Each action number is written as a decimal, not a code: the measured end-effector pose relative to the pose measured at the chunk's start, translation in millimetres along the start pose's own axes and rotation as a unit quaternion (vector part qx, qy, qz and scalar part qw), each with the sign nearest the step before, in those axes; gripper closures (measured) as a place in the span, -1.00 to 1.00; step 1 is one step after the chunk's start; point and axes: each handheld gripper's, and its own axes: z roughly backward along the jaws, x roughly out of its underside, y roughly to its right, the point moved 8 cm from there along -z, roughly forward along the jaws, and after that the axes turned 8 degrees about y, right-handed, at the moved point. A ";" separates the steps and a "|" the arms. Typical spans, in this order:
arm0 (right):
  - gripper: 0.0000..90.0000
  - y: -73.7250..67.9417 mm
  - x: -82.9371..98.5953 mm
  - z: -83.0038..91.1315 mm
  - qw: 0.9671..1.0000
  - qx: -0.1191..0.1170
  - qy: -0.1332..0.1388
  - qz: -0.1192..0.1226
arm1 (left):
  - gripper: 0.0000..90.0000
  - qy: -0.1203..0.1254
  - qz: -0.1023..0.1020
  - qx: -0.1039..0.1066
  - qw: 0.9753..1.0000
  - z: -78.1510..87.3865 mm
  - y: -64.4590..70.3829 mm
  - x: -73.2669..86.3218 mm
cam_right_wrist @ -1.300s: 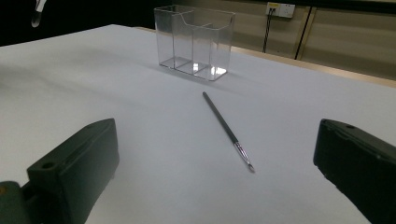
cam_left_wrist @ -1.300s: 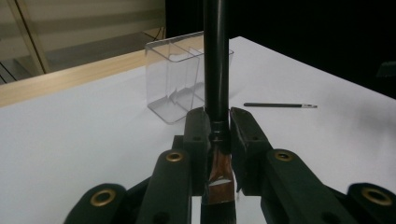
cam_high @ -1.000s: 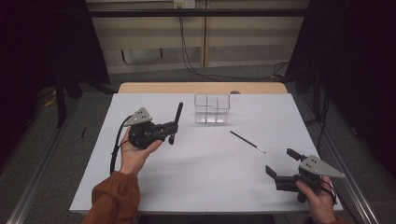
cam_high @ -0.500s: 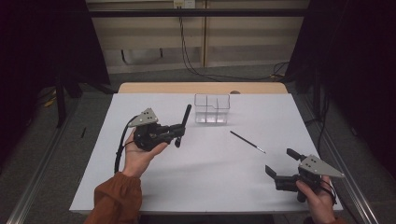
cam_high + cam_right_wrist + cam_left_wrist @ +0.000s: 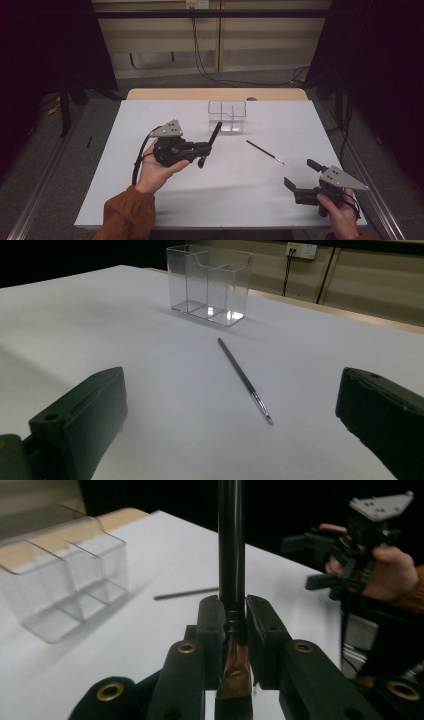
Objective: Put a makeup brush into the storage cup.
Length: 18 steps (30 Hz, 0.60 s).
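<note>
No words, numbers or brand marks can be read anywhere. The white surface (image 5: 165, 110) is plain. The clear holder (image 5: 227, 115) bears no label.

The clear holder (image 5: 227, 115) stands at the back middle of the table (image 5: 150, 107). The thin brush (image 5: 265, 152) lies before it, to the right, apart from it.

your high view looks forward and down over the whole table (image 5: 150, 200). each gripper view sits low and close behind its jaws; all three share the clear organizer (image 5: 227, 116) (image 5: 65, 575) (image 5: 210, 285).
</note>
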 end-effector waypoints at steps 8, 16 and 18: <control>-1.00 -0.8 0.9 -0.8 1.000 -0.002 -0.006 -0.003 | 0.73 -0.064 -0.013 0.009 0.998 -10.9 10.4 9.8; -1.00 -0.8 0.8 -2.2 1.000 -0.004 -0.007 -0.012 | 0.73 -0.114 -0.008 0.005 0.993 -16.2 8.6 19.8; -1.00 -1.4 0.8 -2.6 1.000 -0.007 -0.008 -0.013 | 0.73 -0.125 -0.005 0.003 0.992 -16.5 7.5 21.6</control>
